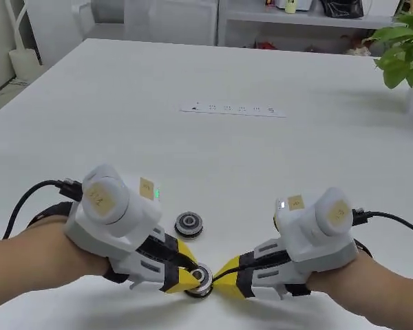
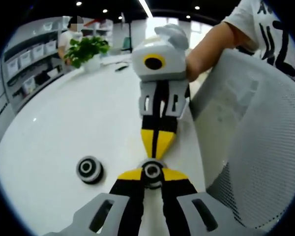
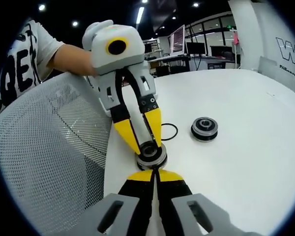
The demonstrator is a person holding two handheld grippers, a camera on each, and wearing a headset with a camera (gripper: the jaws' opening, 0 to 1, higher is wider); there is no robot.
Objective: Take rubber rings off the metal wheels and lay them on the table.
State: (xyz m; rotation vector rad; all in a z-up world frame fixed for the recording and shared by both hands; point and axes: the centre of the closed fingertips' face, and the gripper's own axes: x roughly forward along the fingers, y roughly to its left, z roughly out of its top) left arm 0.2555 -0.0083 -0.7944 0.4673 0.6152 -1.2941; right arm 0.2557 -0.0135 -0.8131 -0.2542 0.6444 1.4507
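You are clamping the metal wheel (image 3: pixel 151 153) in the left gripper (image 2: pixel 152 175), with the right gripper (image 3: pixel 156 173) jaws together just before it; be peeling the rubber ring (image 3: pixel 153 165) outward, holding steady.

Metal wheel (image 1: pixel 199 277): flat, near edge of table (image 1: pixel 193 82). Second wheel (image 1: pixel 189 223): dark-rimmed, flat, just beyond. Loose black rubber ring (image 3: pixel 177 132): flat, nearby.

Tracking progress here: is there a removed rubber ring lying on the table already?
Yes, the right gripper view shows a thin black rubber ring lying flat on the table near the free metal wheel.
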